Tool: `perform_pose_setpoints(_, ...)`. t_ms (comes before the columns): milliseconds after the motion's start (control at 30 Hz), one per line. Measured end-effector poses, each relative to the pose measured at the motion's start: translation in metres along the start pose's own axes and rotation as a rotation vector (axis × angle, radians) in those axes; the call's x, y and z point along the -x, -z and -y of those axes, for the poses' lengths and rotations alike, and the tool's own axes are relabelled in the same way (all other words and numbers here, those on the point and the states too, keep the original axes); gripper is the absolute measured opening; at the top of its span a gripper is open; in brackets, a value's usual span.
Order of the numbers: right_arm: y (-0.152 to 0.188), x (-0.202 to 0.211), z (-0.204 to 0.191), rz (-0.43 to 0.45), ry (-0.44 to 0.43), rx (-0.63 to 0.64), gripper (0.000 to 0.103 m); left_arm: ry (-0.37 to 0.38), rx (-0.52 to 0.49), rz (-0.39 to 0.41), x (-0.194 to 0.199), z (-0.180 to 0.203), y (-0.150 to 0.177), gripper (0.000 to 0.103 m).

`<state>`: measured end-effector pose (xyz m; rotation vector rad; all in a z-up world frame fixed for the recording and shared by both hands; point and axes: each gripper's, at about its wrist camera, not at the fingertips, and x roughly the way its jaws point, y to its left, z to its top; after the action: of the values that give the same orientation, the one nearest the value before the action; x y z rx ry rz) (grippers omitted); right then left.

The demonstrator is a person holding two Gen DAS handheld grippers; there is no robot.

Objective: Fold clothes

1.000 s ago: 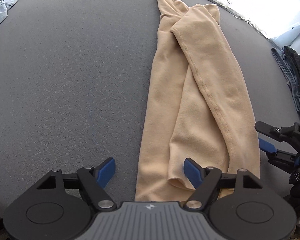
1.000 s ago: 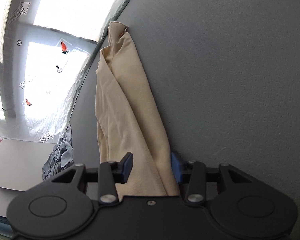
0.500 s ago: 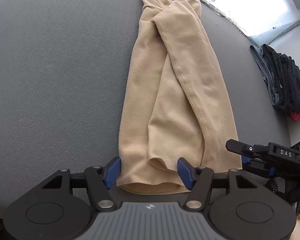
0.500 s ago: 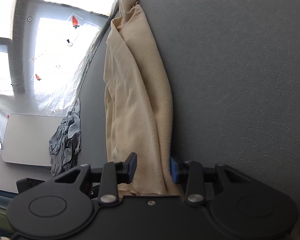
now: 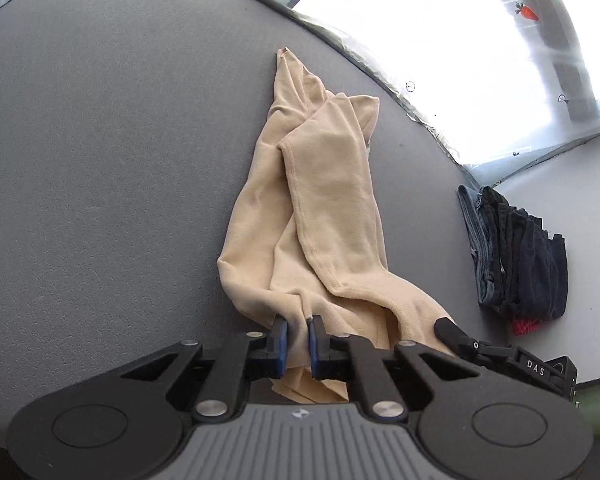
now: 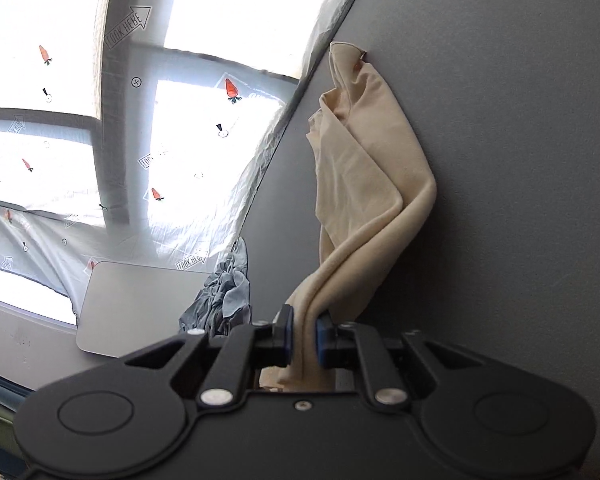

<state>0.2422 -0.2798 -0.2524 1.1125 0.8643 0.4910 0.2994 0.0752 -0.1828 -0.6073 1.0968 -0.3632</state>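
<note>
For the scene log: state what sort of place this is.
Probably a staged clothes-folding station by a window: a grey mat holding a beige garment, folded dark clothes set aside, plastic sheeting printed with marker symbols.

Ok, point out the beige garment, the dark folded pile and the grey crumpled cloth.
beige garment (image 5: pixel 332 184), left wrist view, upper folded layer.
dark folded pile (image 5: pixel 520 256), left wrist view, top of stack.
grey crumpled cloth (image 6: pixel 224 296), right wrist view, middle of heap.

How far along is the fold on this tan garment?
Done: the tan garment is already folded lengthwise into a narrow strip on the grey table. In hand: left gripper and right gripper are closing on its near end, cloth between both. Left: the crosswise fold toward the far end.
</note>
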Motion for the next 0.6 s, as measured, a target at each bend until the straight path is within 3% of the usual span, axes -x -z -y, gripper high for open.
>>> perform_pose_setpoints(133,-0.021,0.002,-0.013,0.056,-0.06,-0.004,0.012,0.07,0.038,0.101,0.015,0.012,-0.028,0.011)
perform_pose_setpoints(267,-0.047,-0.005,-0.022,0.102,-0.103,-0.004,0.012,0.092,-0.006,0.169,0.013,0.031,-0.057,0.011)
perform_pose_setpoints(600,-0.115,-0.044,-0.017,0.133,-0.106,-0.057,0.012,0.149,0.035,0.19,-0.031,0.041,-0.135,0.011)
